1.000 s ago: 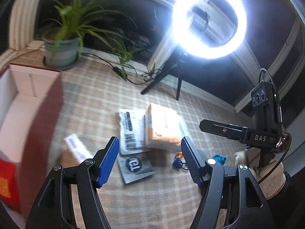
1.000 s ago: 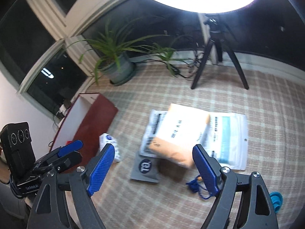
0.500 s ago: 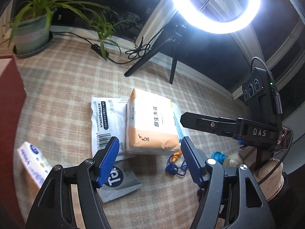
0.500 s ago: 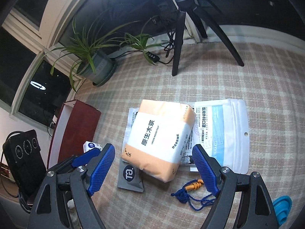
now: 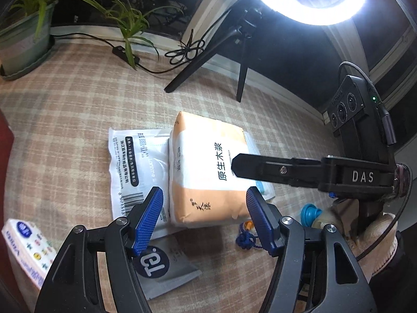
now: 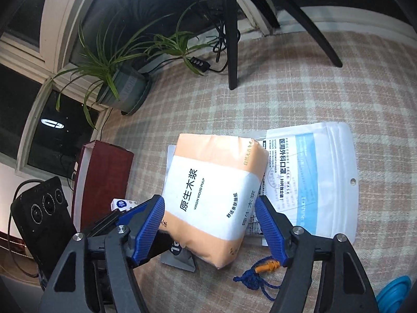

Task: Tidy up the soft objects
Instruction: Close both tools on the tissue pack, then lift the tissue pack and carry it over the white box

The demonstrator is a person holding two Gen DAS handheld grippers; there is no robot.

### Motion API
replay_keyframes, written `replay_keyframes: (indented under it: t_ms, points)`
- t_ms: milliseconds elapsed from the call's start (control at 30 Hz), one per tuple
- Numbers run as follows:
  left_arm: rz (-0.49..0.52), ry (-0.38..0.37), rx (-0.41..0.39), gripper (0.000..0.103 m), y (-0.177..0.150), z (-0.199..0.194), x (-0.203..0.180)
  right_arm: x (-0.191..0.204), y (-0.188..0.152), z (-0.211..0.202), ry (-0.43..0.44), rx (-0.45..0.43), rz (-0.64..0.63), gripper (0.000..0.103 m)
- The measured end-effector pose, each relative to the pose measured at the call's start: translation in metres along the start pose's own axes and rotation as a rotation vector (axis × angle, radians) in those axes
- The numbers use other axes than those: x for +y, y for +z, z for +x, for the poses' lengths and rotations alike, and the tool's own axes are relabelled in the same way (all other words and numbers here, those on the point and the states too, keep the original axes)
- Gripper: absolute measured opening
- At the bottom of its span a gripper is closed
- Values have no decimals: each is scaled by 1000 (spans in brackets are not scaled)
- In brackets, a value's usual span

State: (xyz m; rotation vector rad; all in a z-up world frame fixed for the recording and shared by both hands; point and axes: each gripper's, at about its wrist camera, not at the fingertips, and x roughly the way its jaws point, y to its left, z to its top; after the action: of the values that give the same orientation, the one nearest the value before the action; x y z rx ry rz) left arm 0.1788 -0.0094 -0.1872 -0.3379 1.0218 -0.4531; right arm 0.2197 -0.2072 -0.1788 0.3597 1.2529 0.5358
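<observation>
Your right tool, jaws just narrowing yet clear, straddles the tissue pack; clamp next. Left tool gapes.

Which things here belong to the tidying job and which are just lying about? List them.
Job: tissue pack, face mask pouches, grey sachet, small tissue packet, red box.

Lying about: potted plant, ring light tripod, blue-corded earplugs.

Each wrist camera sits behind its own hand-held gripper, angled steeply down and close. Both share the tissue pack ahead, seen from opposite sides.
</observation>
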Motion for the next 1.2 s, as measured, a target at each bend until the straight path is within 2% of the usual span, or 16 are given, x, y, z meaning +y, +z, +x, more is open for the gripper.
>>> replay_keyframes:
  t_ms: [200, 467, 967, 1200]
  points:
    - [12, -5, 22, 55, 1, 11, 0, -1, 3, 11, 4, 27, 1, 60]
    - [18, -6, 8, 53, 2, 18, 3, -4, 5, 19, -8, 40, 9, 52]
    - [43, 4, -51, 49, -6, 2, -5, 3, 2, 12, -7, 23, 7, 49]
    - [68, 20, -112, 49, -12, -21, -12, 16, -2, -2, -1, 0, -16, 49]
